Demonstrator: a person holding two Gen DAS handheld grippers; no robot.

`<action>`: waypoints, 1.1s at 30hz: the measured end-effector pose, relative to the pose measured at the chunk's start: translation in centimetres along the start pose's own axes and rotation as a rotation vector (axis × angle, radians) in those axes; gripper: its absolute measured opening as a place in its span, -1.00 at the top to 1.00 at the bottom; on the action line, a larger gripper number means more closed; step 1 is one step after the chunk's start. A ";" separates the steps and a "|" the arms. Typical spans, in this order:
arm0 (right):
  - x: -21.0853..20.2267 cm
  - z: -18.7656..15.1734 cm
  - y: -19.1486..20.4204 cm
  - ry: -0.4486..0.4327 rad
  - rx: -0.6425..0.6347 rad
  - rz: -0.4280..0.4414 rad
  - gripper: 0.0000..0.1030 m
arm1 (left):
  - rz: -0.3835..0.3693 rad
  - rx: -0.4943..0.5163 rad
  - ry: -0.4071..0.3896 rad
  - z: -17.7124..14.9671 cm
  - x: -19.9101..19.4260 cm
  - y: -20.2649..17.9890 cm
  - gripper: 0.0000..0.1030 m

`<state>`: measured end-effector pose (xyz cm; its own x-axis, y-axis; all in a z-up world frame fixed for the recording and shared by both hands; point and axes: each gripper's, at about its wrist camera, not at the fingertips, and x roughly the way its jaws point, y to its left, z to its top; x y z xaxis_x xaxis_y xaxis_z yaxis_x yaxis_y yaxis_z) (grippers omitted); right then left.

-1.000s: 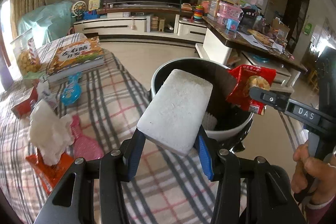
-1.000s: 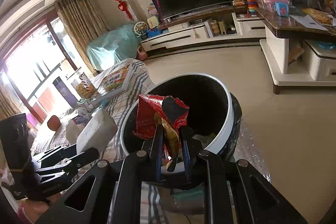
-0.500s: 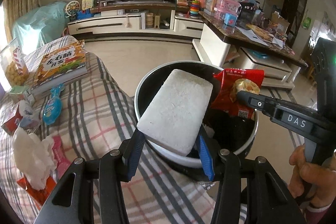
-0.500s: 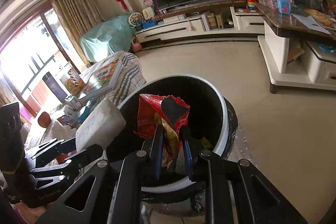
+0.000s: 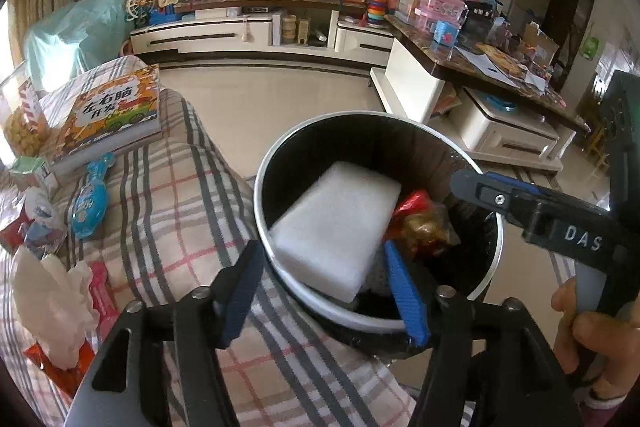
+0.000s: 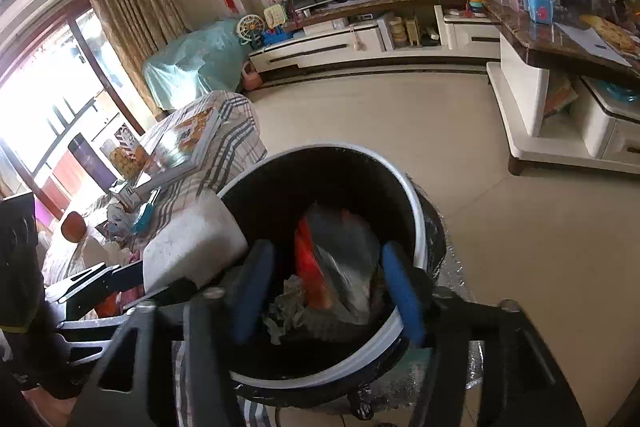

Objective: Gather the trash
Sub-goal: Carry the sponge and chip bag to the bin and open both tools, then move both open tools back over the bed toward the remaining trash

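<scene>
Left gripper (image 5: 324, 291): blue-padded fingers (image 5: 404, 299) spread wide apart, holding nothing; tips hang over the near rim of the bin.
White foam block (image 5: 336, 227): lies tilted just ahead of the left fingers, between them but free of both pads; lower end against the bin's near inner wall, upper end deeper inside. In the right wrist view, the foam block (image 6: 196, 243) shows over the bin's left rim, left of the right fingers.
Right gripper (image 6: 326, 291): blue-padded fingers (image 6: 400, 295) wide apart, gripping nothing, poised over the bin opening. Seen from the left wrist view as a dark arm (image 5: 532, 207) reaching over the bin's right rim.
Writing on right gripper: white letters "DAS" on the arm's side.
Red snack wrapper (image 6: 332, 259): red and silver, blurred, sits inside the bin directly ahead, between the right fingers without touching them; in the left wrist view, wrapper (image 5: 424, 227) just right of the foam block.
Bin (image 5: 276, 155): round, white rim, black liner, standing against the edge of the checked cloth; crumpled scraps lie at its bottom.
Checked cloth (image 5: 176, 211): grey, red and white plaid, left of and beneath the left fingers.
Book (image 5: 108, 115): far left ahead of the left fingers, on the cloth; large white Chinese cover characters reading "左右脑开发".
Blue packet (image 5: 90, 203): near the book, lettering too small to read.
Crumpled tissue (image 5: 52, 303): left of the left fingers, atop an orange wrapper (image 5: 60, 371).
Pink wrapper (image 5: 102, 291): beside the tissue.
Person's hand (image 5: 592, 331): lower right, wrapped around the right gripper's handle.
</scene>
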<state>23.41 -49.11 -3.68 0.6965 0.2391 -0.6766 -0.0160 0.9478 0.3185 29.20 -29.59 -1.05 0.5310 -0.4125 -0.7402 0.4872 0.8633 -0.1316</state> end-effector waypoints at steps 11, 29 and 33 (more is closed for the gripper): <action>-2.7 -1.6 1.5 -0.069 0.017 0.026 -0.53 | 0.011 -0.055 -0.044 -4.5 -3.7 2.1 -0.29; -1.7 -7.9 10.4 -0.014 -0.092 0.152 -0.69 | 0.095 -0.258 -0.047 -13.7 -11.2 9.5 -0.29; -1.3 -8.7 11.9 0.000 -0.109 0.174 -0.69 | 0.127 -0.304 -0.059 -14.9 -12.7 11.3 -0.29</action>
<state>16.07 -36.33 -4.81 0.6762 0.4013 -0.6179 -0.2139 0.9095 0.3566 17.60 -10.24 -2.94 0.6174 -0.3048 -0.7252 0.1903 0.9524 -0.2382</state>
